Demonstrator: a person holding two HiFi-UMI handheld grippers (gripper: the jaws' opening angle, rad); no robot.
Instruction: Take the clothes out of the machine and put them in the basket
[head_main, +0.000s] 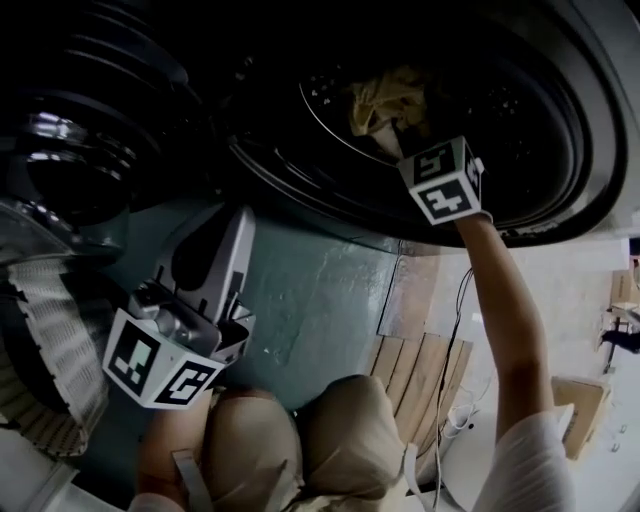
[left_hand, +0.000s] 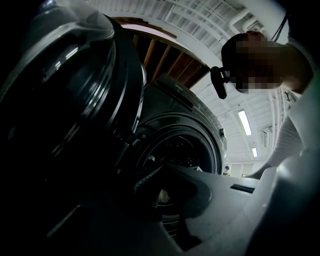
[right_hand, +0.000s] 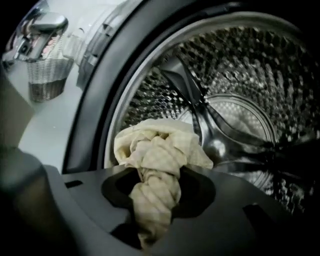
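Cream checked cloth, twisted and clamped.
It bunches upward between the right gripper's jaws, in front of the machine's steel drum.

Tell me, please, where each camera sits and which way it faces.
Head view: on the person's head, looking steeply down at the drum, left gripper, right gripper, right arm and knees.
Left gripper view: on the left gripper, facing slightly upward at the door and drum; its jaws and the person's sleeve show.
Right gripper view: on the right gripper, facing into the drum; its jaws show, gripping a cloth; basket at left.
Shared: head and right gripper views both show the cloth and drum.
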